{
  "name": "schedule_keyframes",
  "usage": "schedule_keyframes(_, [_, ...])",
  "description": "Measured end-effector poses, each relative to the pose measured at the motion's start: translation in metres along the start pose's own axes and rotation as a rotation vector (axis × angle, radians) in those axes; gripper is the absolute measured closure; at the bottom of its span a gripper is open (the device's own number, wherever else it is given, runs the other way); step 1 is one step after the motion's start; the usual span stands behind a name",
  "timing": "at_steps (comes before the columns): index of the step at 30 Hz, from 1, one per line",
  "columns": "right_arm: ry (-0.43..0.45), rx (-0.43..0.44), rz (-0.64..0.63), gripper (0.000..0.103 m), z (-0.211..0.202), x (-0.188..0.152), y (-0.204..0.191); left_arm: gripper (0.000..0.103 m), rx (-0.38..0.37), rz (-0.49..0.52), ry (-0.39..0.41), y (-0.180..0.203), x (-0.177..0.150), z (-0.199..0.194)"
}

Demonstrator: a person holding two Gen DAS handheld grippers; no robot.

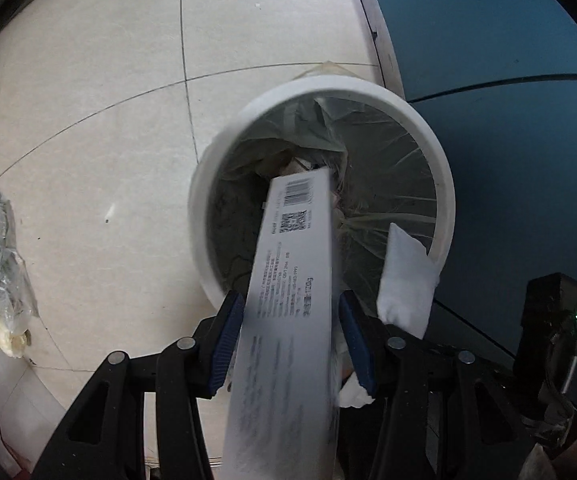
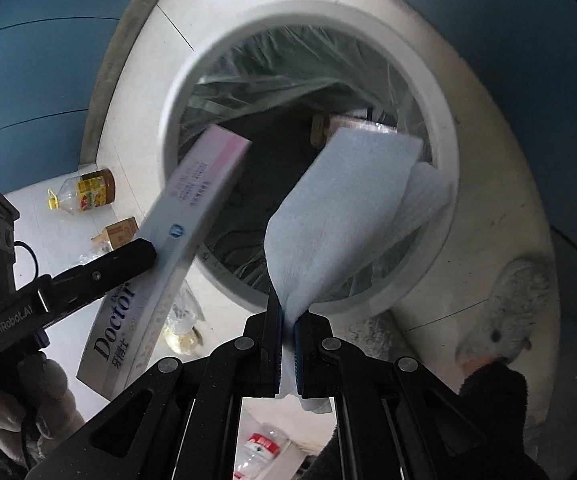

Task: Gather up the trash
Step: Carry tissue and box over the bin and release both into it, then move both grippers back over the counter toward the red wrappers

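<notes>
A white round trash bin (image 1: pixel 444 184) with a clear liner stands on the tiled floor; it also shows in the right wrist view (image 2: pixel 444 128). My left gripper (image 1: pixel 292 332) is shut on a long white toothpaste box (image 1: pixel 292 280), whose far end points into the bin; the box also shows in the right wrist view (image 2: pixel 192 200). My right gripper (image 2: pixel 287 320) is shut on a white tissue (image 2: pixel 336 216), held over the bin's near rim. The tissue also shows in the left wrist view (image 1: pixel 406 280). Trash lies at the bin's bottom.
A clear plastic bag with scraps (image 1: pixel 0 256) lies on the floor at left. An oil bottle (image 2: pixel 84 192), a small carton (image 2: pixel 116 234), a plastic bag (image 2: pixel 180 328) and a bottle (image 2: pixel 260 452) lie on the floor. A blue wall (image 1: pixel 488 60) stands behind the bin.
</notes>
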State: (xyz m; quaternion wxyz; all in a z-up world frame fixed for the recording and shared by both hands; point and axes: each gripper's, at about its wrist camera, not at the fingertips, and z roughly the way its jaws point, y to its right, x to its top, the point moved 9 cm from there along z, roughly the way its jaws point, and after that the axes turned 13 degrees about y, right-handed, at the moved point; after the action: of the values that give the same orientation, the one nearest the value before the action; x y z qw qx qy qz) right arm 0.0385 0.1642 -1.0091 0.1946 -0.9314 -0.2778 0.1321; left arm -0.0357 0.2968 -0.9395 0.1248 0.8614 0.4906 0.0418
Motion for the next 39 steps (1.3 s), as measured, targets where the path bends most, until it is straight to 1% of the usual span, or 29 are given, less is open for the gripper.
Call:
schedule_keyframes(2, [-0.010, -0.004, 0.005, 0.095, 0.006, 0.006, -0.001, 0.058, -0.005, -0.005, -0.001, 0.001, 0.000, -0.002])
schedule_keyframes(3, [-0.020, -0.024, 0.011, 0.085, 0.008, 0.009, 0.000, 0.055, 0.011, 0.000, 0.009, -0.002, 0.002, -0.007])
schedule_keyframes(4, [-0.025, -0.047, 0.011, 0.073, 0.006, 0.012, 0.002, 0.055, 0.027, 0.010, 0.018, -0.004, 0.003, -0.012])
schedule_keyframes(5, [-0.022, -0.066, 0.008, 0.044, 0.005, 0.015, 0.003, 0.047, 0.042, 0.016, 0.024, -0.003, 0.004, -0.015])
schedule_keyframes(6, [-0.010, -0.096, -0.002, 0.027, 0.001, 0.017, 0.004, 0.030, 0.062, 0.024, 0.037, -0.007, 0.005, -0.023])
schedule_keyframes(7, [0.002, -0.115, -0.014, 0.023, -0.004, 0.019, 0.002, 0.021, 0.089, 0.035, 0.053, -0.011, 0.005, -0.033])
schedule_keyframes(8, [0.009, -0.135, -0.026, 0.021, -0.010, 0.020, -0.002, 0.009, 0.114, 0.044, 0.064, -0.012, 0.008, -0.040])
schedule_keyframes(9, [0.015, -0.152, -0.040, 0.019, -0.017, 0.020, -0.004, 0.006, 0.156, 0.060, 0.085, -0.019, 0.008, -0.055])
schedule_keyframes(10, [0.025, -0.173, -0.063, 0.016, -0.026, 0.020, -0.010, 0.006, 0.184, 0.070, 0.099, -0.021, 0.008, -0.067])
schedule_keyframes(11, [0.031, -0.182, -0.077, 0.010, -0.036, 0.021, -0.015, 0.006, 0.210, 0.080, 0.114, -0.025, 0.007, -0.082])
schedule_keyframes(14, [0.061, -0.236, -0.160, 0.009, -0.070, 0.021, -0.041, 0.006, 0.273, 0.094, 0.160, -0.033, 0.002, -0.126])
schedule_keyframes(16, [0.088, -0.291, -0.231, 0.008, -0.097, 0.019, -0.060, 0.006, 0.312, 0.091, 0.189, -0.037, -0.003, -0.156])
schedule_keyframes(17, [0.095, -0.305, -0.251, 0.006, -0.108, 0.017, -0.066, 0.006, 0.322, 0.087, 0.201, -0.035, -0.004, -0.164])
schedule_keyframes(18, [0.106, -0.336, -0.287, 0.001, -0.122, 0.016, -0.076, 0.006, 0.338, 0.079, 0.225, -0.035, -0.008, -0.187])
schedule_keyframes(19, [0.125, -0.377, -0.336, 0.000, -0.138, 0.014, -0.086, 0.006, 0.351, 0.079, 0.240, -0.036, -0.008, -0.195])
schedule_keyframes(20, [0.142, -0.403, -0.372, 0.000, -0.151, 0.013, -0.095, 0.006, 0.366, 0.080, 0.261, -0.035, -0.009, -0.213])
schedule_keyframes(22, [0.186, -0.456, -0.453, 0.000, -0.186, 0.009, -0.117, 0.006, 0.377, 0.068, 0.308, -0.031, -0.014, -0.245])
schedule_keyframes(24, [0.222, -0.469, -0.499, 0.000, -0.217, 0.006, -0.135, 0.006, 0.379, 0.058, 0.371, -0.022, -0.020, -0.285])
schedule_keyframes(25, [0.243, -0.469, -0.520, 0.000, -0.235, 0.004, -0.146, 0.006, 0.376, 0.056, 0.390, -0.018, -0.020, -0.295])
schedule_keyframes(27, [0.274, -0.459, -0.549, 0.000, -0.268, -0.001, -0.164, 0.006, 0.360, 0.058, 0.462, -0.005, -0.025, -0.333])
schedule_keyframes(29, [0.312, -0.450, -0.582, 0.000, -0.302, -0.007, -0.181, 0.005, 0.346, 0.064, 0.512, 0.006, -0.030, -0.364])
schedule_keyframes(30, [0.327, -0.438, -0.595, 0.000, -0.322, -0.011, -0.191, 0.000, 0.341, 0.066, 0.524, 0.011, -0.033, -0.380])
schedule_keyframes(34, [0.372, -0.401, -0.623, 0.000, -0.391, -0.029, -0.223, 0.000, 0.335, 0.084, 0.580, 0.030, -0.046, -0.434])
schedule_keyframes(39, [0.411, -0.350, -0.649, 0.000, -0.459, -0.053, -0.256, 0.000, 0.312, 0.107, 0.631, 0.058, -0.063, -0.494])
